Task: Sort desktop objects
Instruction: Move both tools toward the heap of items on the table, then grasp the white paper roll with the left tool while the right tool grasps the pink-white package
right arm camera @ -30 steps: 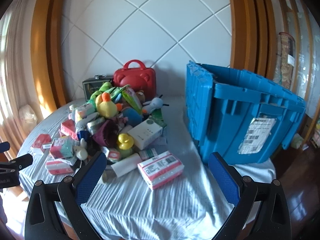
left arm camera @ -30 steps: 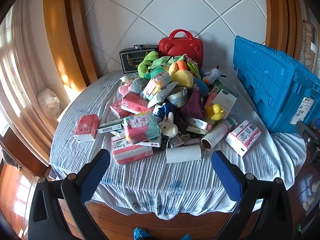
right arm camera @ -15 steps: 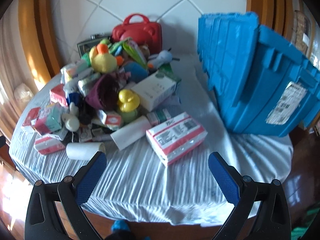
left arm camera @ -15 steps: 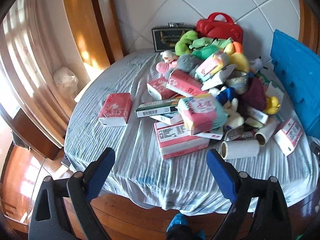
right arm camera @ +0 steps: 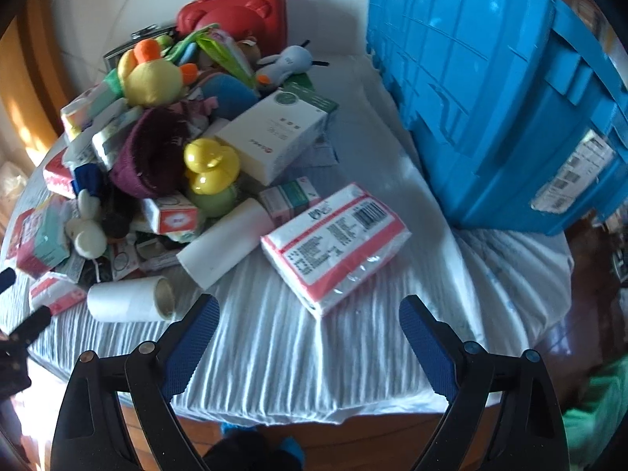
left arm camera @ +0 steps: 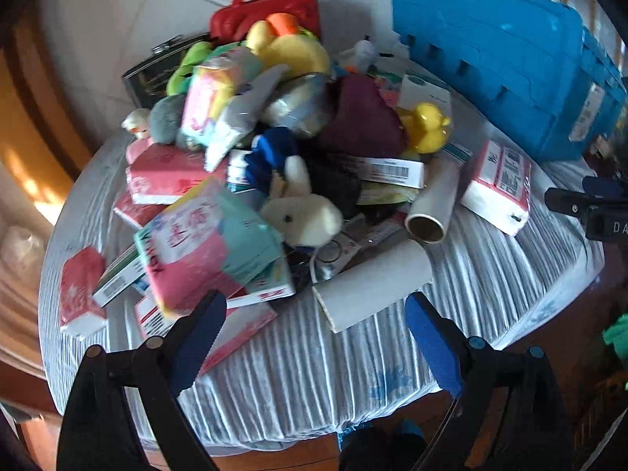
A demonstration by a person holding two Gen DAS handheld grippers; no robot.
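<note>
Left wrist view: left gripper (left arm camera: 314, 337) was spread wide with nothing between the pads, aimed down at the near edge of the heap where a white paper roll (left arm camera: 373, 290) lay loose on the table (left arm camera: 298, 384), likely the easiest first pick. Right wrist view: right gripper (right arm camera: 310, 333) was empty too, jaws closing slightly, lined up short of the pink-trimmed tissue pack (right arm camera: 337, 243); that pack lay apart from the heap, near the blue crate (right arm camera: 490, 98), probably the sort bin.

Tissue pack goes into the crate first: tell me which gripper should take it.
Right. The right gripper faces the tissue pack beside the crate, jaws closing, nothing between them; the left gripper faces a paper roll.
</note>
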